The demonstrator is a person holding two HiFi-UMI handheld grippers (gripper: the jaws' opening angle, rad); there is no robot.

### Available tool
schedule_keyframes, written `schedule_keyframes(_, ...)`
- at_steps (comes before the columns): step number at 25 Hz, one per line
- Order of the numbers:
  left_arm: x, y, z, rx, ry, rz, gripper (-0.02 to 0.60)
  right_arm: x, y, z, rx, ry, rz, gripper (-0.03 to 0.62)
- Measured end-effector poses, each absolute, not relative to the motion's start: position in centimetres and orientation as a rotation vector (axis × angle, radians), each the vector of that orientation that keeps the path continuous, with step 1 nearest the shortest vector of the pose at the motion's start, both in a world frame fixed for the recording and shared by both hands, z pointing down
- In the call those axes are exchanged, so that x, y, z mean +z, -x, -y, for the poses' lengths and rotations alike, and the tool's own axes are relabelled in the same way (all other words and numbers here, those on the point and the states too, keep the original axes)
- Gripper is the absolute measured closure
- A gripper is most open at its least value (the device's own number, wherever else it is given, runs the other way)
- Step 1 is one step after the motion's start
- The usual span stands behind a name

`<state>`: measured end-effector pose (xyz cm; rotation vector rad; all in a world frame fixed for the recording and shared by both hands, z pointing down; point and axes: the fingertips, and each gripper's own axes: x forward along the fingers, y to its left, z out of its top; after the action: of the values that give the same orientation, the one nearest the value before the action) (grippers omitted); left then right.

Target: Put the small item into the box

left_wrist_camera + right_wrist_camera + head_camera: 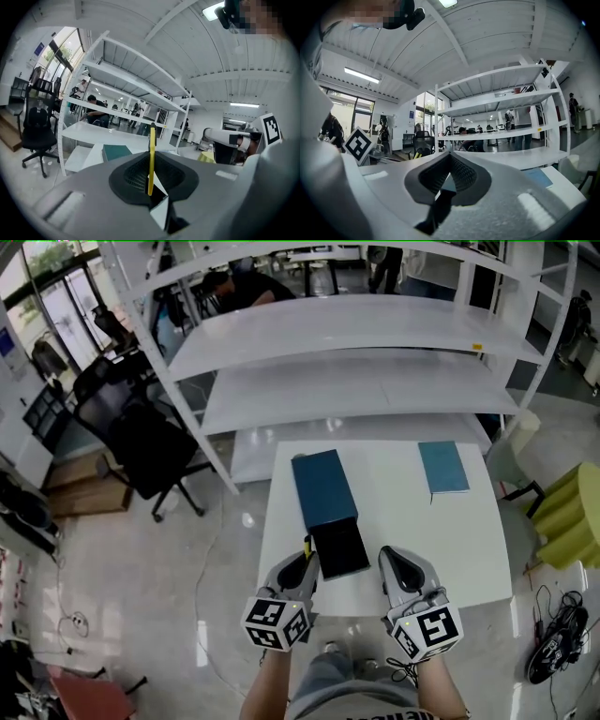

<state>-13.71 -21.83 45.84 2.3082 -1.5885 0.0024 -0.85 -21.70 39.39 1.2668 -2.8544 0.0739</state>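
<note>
The left hand-held gripper (151,182) is pinching a thin yellow item (151,157) upright just beside the teal box (323,486) near the counter's (403,521) front edge, while the right hand-held gripper (449,174) is hovering, pressed together on nothing.

Left tongs (307,557) and right tongs (390,559) are grey, with black-and-white marker cubes (277,622).

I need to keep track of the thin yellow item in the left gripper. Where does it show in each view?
Head view: the yellow item pokes out of the left gripper, beside the left edge of the open black tray.
Left gripper view: the yellow item stands upright at centre, pinched between the shut jaws.
Right gripper view: not in it.
Shared landmark: the white shelf rack, ahead in all three.
</note>
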Motion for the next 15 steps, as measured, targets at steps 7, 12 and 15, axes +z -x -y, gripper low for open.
schedule_keyframes(7, 48.9, 13.1, 24.9, 0.076, -2.293, 1.467, 0.535, 40.1, 0.8, 22.1, 0.089, -1.312, 2.808, 0.592)
schedule_keyframes(12, 51.7, 12.3, 26.7, 0.181, -2.276, 1.421, 0.535, 40.6, 0.4, 22.2, 0.099, -1.334, 2.774, 0.592)
schedule_keyframes(15, 53.2, 11.8, 27.4, 0.248, -2.263, 1.401, 0.535, 40.9, 0.1, 22.2, 0.105, -1.348, 2.756, 0.592)
